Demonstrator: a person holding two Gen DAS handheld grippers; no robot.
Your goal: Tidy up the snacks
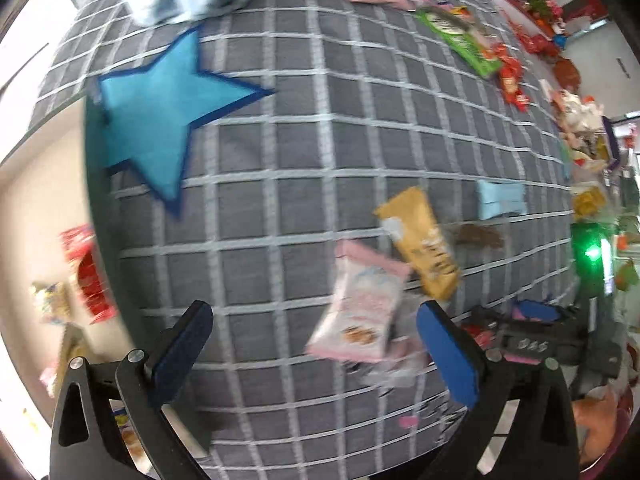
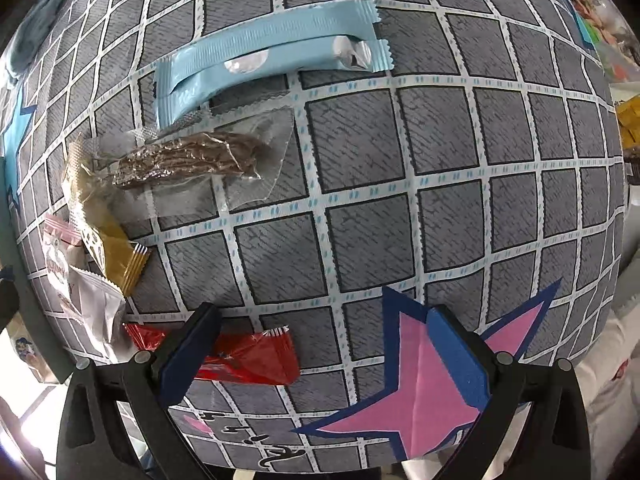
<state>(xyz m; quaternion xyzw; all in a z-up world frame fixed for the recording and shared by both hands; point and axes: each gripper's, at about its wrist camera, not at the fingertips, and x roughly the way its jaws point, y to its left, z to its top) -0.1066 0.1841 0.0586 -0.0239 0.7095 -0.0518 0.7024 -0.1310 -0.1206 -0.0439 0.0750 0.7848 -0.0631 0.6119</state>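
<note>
Grid cloth [image 1: 360, 140], blue star [image 1: 160, 120] left view, pink star [image 2: 432, 392] right

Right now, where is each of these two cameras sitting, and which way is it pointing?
Left wrist view: rides on the left hand-held gripper, looking down on the grey checked tablecloth with its blue paper star; its own two open blue-padded fingers show, nothing between them.
Right wrist view: rides on the right hand-held gripper, looking steeply down at the pale blue wrapped bars and pink paper star; its open fingers show.
Shared: the same tablecloth, the mustard-yellow snack packet and the brown snack in clear wrap.
</note>
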